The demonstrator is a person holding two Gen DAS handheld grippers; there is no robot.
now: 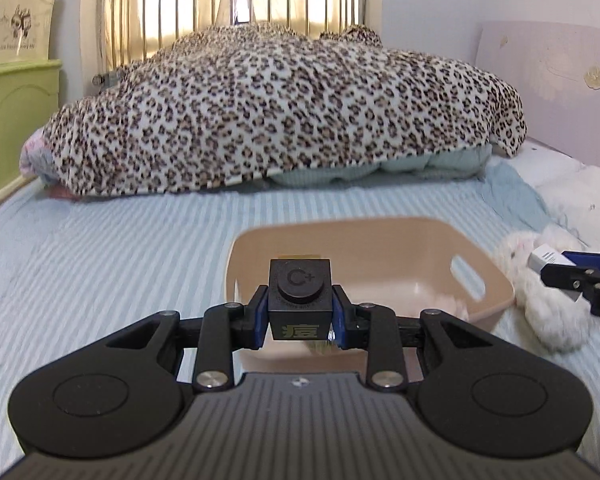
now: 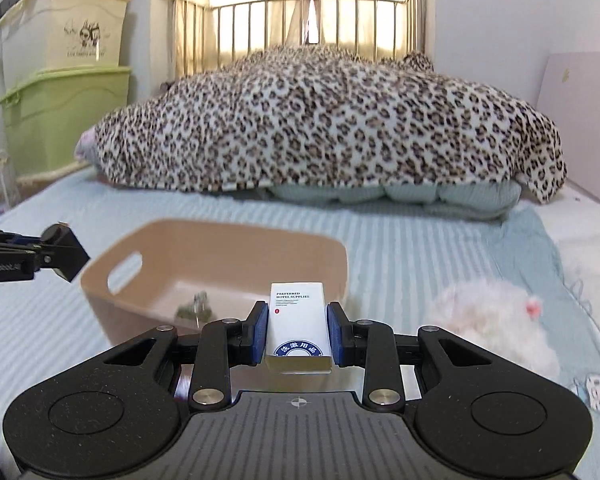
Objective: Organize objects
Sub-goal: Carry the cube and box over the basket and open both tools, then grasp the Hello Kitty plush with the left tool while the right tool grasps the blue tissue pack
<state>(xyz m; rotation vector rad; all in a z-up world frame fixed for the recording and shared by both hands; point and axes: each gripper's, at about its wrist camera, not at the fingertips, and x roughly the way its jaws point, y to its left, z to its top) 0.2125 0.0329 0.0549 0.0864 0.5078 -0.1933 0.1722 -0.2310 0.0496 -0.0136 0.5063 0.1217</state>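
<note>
- Stacked plastic storage bins (image 2: 60, 92), cream over green, stand at the far left beside the bed
- Left gripper (image 1: 300, 312) is clamped on a small black cube (image 1: 300, 300) with a round cap marked "C+", held above the near rim of the basket
- Beige plastic basket (image 2: 228, 256) with slot handles sits on the striped blue bed sheet (image 2: 420, 240); a small greyish item lies inside, too blurred to identify
- Right gripper (image 2: 298, 330) is clamped on a white box (image 2: 298, 324) printed "PREFERRED HOTEL SUPPLIES", just beside the basket
- White fluffy toy (image 2: 496, 320) lies right of the basket
- Leopard-print blanket (image 2: 320, 120) is heaped behind
</note>
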